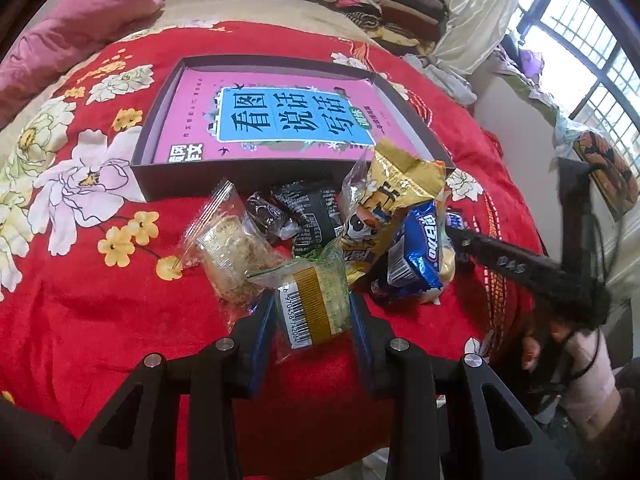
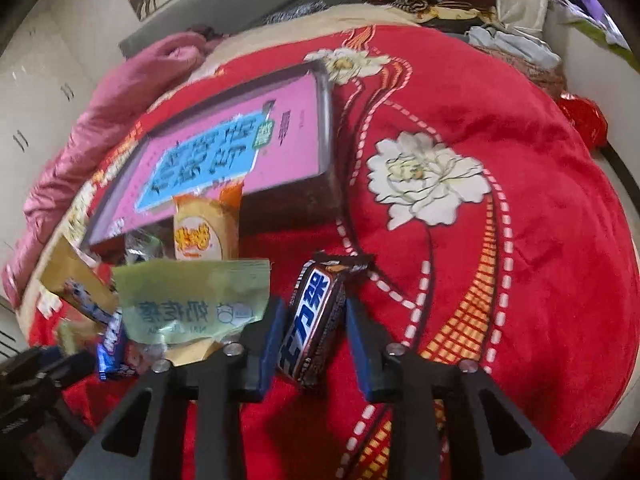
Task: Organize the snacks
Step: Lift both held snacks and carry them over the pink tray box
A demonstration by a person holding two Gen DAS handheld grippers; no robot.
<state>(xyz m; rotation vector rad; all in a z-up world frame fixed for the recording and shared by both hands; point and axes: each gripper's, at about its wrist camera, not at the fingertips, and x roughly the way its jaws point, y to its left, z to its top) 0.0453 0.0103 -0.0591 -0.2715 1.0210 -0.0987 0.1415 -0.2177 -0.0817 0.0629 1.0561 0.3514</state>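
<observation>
My left gripper [image 1: 314,316] is shut on a clear-wrapped pastry [image 1: 316,304] with a gold band and a barcode, at the near edge of the snack pile. Behind it lie another clear-wrapped pastry [image 1: 228,256], a black packet [image 1: 312,216], a gold bag [image 1: 384,208] and a blue Oreo pack [image 1: 420,256]. A dark shallow box [image 1: 240,178] with a pink book in it sits beyond the pile. My right gripper [image 2: 314,328] is shut on a Snickers bar [image 2: 316,312], right of a green packet [image 2: 192,300] and an orange packet [image 2: 204,232]. In the left wrist view the right gripper [image 1: 456,232] reaches in from the right.
Everything rests on a red flowered blanket [image 2: 520,200] over a bed. A pink pillow [image 1: 80,28] lies at the far left and folded clothes [image 1: 384,4] are stacked at the far end. A person's hand [image 1: 580,360] holds the right tool. A window [image 1: 592,52] is on the right.
</observation>
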